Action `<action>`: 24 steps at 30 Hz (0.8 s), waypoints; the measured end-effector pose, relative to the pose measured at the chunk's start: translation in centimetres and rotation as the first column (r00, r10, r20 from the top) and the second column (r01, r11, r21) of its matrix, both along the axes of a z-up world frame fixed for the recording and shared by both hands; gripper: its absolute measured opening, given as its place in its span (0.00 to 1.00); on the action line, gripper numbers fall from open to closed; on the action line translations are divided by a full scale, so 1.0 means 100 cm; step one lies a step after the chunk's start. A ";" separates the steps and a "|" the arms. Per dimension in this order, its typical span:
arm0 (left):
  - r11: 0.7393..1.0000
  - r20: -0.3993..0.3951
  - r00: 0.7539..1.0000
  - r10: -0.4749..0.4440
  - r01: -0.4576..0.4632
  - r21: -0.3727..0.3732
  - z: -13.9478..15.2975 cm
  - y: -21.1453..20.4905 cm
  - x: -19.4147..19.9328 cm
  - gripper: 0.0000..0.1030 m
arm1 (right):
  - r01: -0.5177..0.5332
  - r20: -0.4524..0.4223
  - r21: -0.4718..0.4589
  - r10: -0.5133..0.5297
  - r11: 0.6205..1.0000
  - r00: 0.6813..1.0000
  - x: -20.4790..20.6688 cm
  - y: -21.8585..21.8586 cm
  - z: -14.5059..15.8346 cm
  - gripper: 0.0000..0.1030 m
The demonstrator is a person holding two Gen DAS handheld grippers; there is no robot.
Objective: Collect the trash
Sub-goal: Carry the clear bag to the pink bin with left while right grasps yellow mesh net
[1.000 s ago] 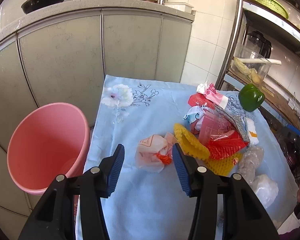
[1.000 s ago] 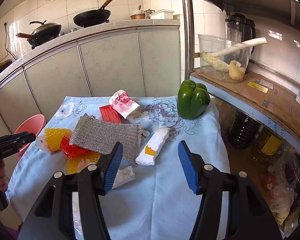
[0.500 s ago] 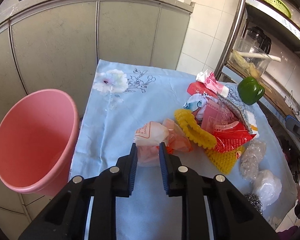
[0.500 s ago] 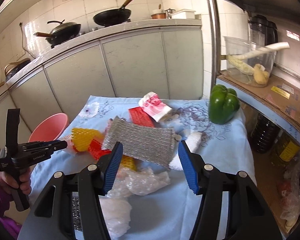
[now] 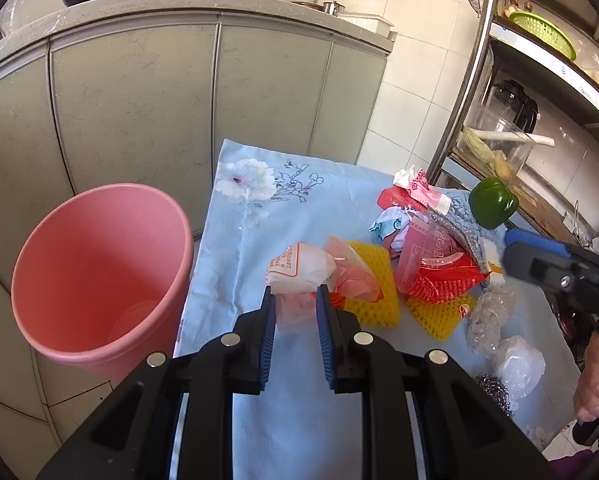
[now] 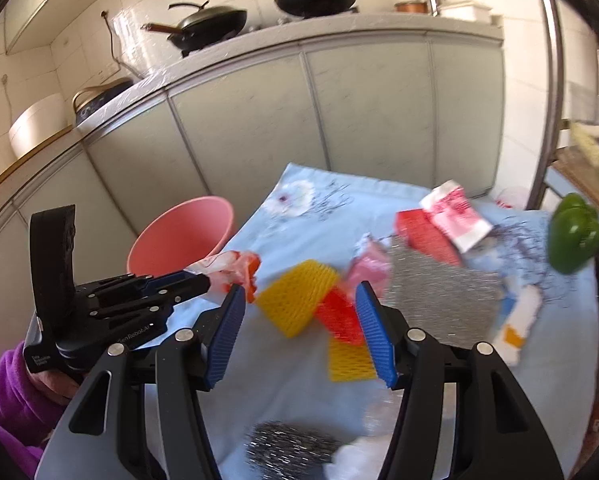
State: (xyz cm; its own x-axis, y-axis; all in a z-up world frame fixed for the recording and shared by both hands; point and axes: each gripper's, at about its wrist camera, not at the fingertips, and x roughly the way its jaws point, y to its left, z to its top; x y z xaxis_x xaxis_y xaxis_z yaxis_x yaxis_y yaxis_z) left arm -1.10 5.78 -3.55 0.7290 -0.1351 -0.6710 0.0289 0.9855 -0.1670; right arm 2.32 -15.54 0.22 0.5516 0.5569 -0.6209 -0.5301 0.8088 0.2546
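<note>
Right view only: white rice cooker [image 6: 37, 126] on counter [image 6: 259, 46].

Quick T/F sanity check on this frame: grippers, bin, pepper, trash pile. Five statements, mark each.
1. The left gripper is shut on the crumpled plastic bag. True.
2. The right gripper clamps the yellow foam net. False: its fingers stand open, holding nothing.
3. The pink bin stands on the blue cloth. False: it stands beside the table, off the cloth's edge.
4. The green pepper sits at the far side of the trash pile, untouched. True.
5. The grey mesh pad is already in the bin. False: it lies on the cloth.
</note>
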 end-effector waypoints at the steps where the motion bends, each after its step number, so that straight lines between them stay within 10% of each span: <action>1: 1.000 0.003 1.000 0.002 -0.002 -0.003 0.000 0.001 -0.001 0.19 | -0.007 -0.011 -0.008 0.007 1.000 1.000 0.001 0.005 -0.002 0.56; 20: 0.995 0.090 0.991 0.103 -0.102 -0.013 0.019 0.045 -0.039 0.19 | -0.100 -0.165 -0.315 0.050 0.944 0.985 0.042 0.103 -0.061 0.52; 24: 0.993 0.102 0.988 0.120 -0.119 -0.014 0.022 0.054 -0.044 0.19 | -0.068 -0.224 -0.313 -0.004 0.947 0.975 0.051 0.093 -0.077 0.14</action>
